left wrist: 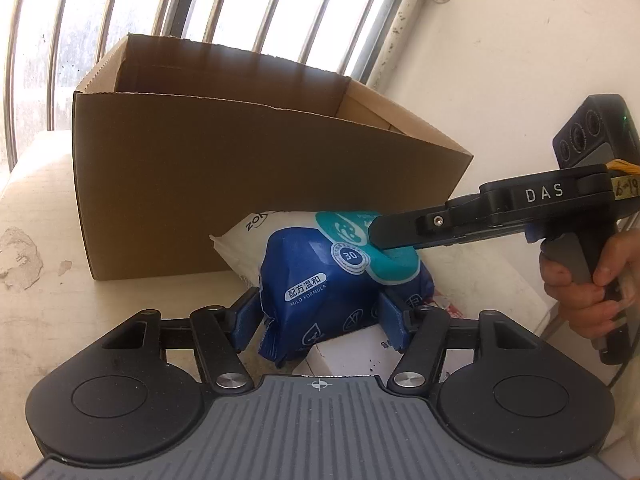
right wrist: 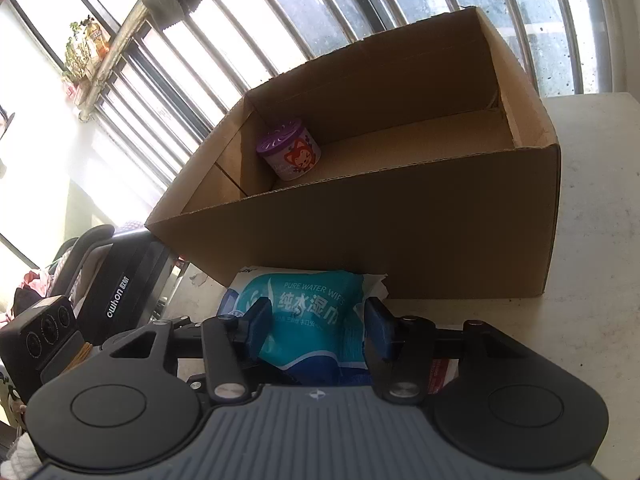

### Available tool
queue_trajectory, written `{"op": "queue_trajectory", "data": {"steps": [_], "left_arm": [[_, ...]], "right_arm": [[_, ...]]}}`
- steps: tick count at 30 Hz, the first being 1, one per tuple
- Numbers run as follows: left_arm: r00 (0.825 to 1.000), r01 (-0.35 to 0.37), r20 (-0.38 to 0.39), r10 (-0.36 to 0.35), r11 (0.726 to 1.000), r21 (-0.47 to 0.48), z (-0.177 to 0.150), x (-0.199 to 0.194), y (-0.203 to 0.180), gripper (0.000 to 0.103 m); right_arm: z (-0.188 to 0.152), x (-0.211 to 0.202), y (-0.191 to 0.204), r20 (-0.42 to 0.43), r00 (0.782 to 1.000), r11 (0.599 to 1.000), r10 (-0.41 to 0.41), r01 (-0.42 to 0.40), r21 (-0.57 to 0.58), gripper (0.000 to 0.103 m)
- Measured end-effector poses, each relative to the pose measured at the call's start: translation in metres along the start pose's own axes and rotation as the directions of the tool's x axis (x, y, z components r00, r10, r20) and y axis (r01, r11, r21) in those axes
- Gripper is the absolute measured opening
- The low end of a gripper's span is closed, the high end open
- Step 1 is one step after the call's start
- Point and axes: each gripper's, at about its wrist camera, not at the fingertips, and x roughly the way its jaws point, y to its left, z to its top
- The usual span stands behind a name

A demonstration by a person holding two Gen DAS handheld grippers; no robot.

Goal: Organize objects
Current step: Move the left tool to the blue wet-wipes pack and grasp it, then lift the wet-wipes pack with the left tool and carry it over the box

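A blue and teal pack of wet wipes (left wrist: 324,292) lies on the table in front of an open cardboard box (left wrist: 224,184). My left gripper (left wrist: 318,320) is shut on the pack's near end. My right gripper (right wrist: 318,324) is shut on the same pack (right wrist: 308,320) from the right side; it shows in the left wrist view (left wrist: 394,246) reaching across the pack's teal top. In the right wrist view the box (right wrist: 400,240) holds a purple round tub (right wrist: 290,154) in its far left corner.
A white carton (left wrist: 356,356) lies under the pack. The table top (left wrist: 48,312) is pale and chipped. A barred window (left wrist: 240,4) runs behind the box. A black appliance (right wrist: 128,284) stands off the table's left edge in the right wrist view.
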Motion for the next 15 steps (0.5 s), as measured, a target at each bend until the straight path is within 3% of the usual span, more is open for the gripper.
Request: {"op": "queue_trajectory", "data": {"steps": [3,8,15], "left_arm": [[1.000,-0.013,0.015,0.013,0.999,0.034,-0.001,-0.005,-0.005,0.059],[0.999,-0.035,0.022,0.035,0.999,0.032,-0.001,-0.011,-0.008,0.058],[0.997,-0.060,0.062,0.055,0.995,0.075,-0.002,-0.026,-0.019,0.058]], "right_arm": [[-0.001,-0.007,0.011,0.007,1.000,0.998,0.009,-0.008,-0.056,0.047],[0.003,-0.002,0.011,-0.007,1.000,1.000,0.008,-0.008,-0.008,0.047],[0.000,-0.010,0.024,0.015,1.000,0.999,0.006,-0.005,-0.046,0.047]]}}
